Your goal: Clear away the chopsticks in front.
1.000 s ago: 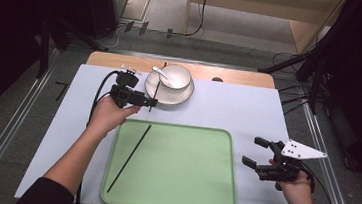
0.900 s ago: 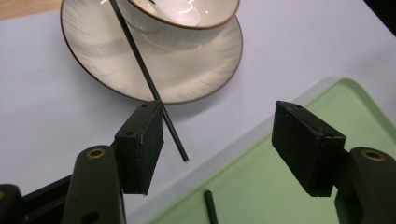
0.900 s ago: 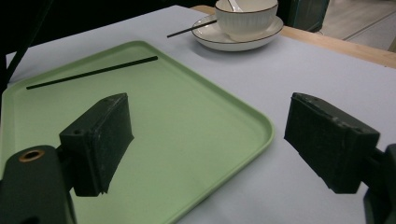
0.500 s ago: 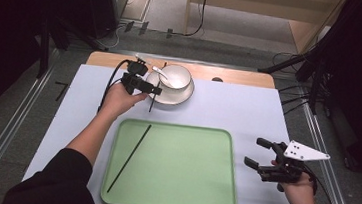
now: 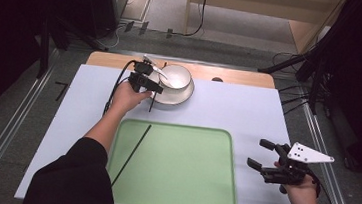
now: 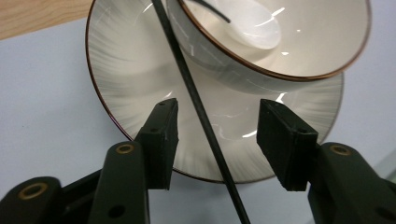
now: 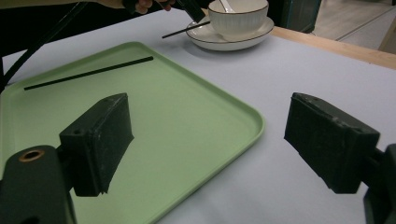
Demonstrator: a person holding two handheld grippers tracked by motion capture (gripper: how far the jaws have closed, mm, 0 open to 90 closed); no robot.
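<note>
A black chopstick (image 6: 196, 100) lies slanted across the rim of a white plate (image 6: 121, 74) that carries a white bowl (image 6: 299, 42). My left gripper (image 6: 217, 128) is open, one jaw on each side of this chopstick, neither touching it. From above, the left gripper (image 5: 153, 81) sits at the plate's left edge beside the bowl (image 5: 177, 75), and the chopstick (image 5: 152, 101) runs off the plate (image 5: 179, 98). A second chopstick (image 5: 131, 153) lies on the green tray (image 5: 187, 173). My right gripper (image 5: 258, 153) hovers open and empty to the right of the tray (image 7: 154, 121).
A white spoon (image 5: 156, 69) rests in the bowl with its handle pointing left. The pale blue mat (image 5: 238, 112) covers the table, with a wooden strip (image 5: 241, 76) along the far edge. The left gripper's cable (image 5: 115, 88) trails beside the forearm.
My left hand has moved away from the tray up to the plate, and its open jaws now straddle the chopstick there. The right gripper has hardly moved.
</note>
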